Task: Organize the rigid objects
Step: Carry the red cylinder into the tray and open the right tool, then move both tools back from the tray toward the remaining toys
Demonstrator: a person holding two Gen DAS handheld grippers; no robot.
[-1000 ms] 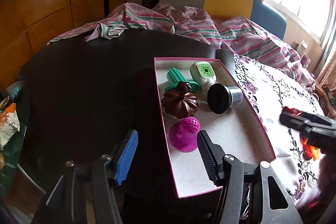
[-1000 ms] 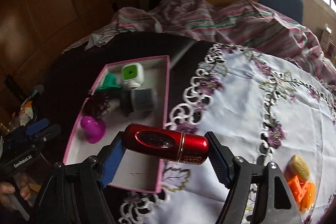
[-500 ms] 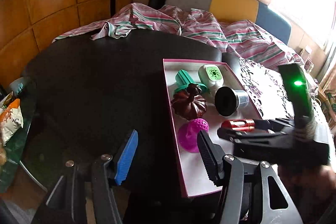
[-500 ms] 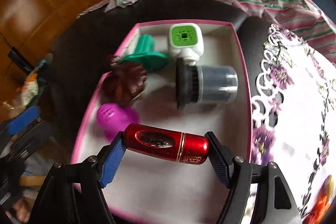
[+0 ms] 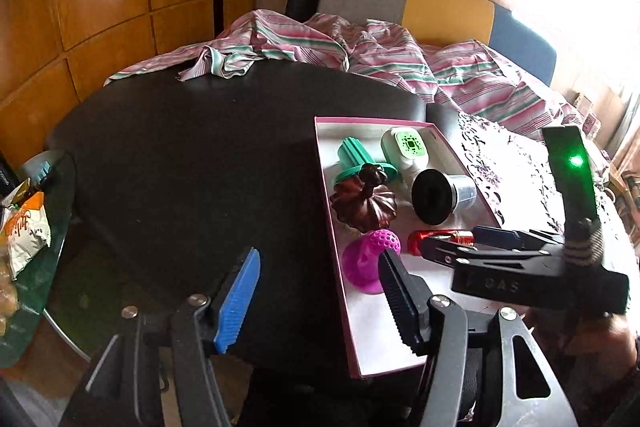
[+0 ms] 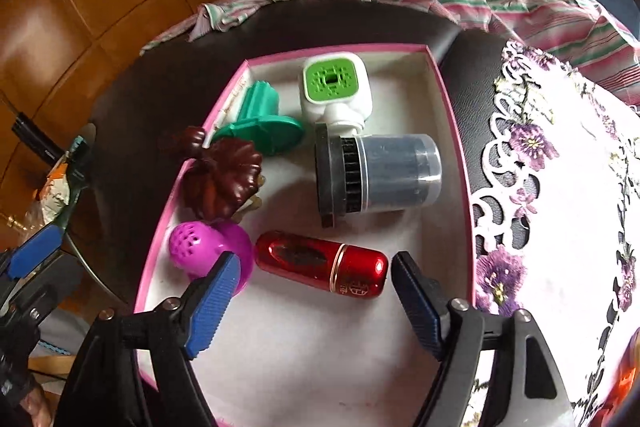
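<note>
**Red capsule lies in the box, right fingers parting around it**

The red capsule (image 6: 322,263) lies on its side on the white floor of the pink-rimmed box (image 6: 454,131), just beside the purple cup (image 6: 212,255). The right gripper (image 6: 312,301) hangs over it with its fingers (image 6: 210,303) spreading; the capsule sits between them, and neither pad presses on it. Farther back in the box lie a grey canister (image 6: 380,173), a brown pumpkin (image 6: 226,179), a green piece (image 6: 260,123) and a white device with a green face (image 6: 334,89).

The left gripper (image 5: 318,293) hovers over the box's near left edge and the dark counter (image 5: 192,163), its fingers (image 5: 238,301) released and widening with nothing gripped; the purple cup shows beyond its right finger. A lace cloth (image 6: 560,187) covers the counter to the right of the box, and a striped sheet (image 5: 360,55) is bunched behind.
</note>
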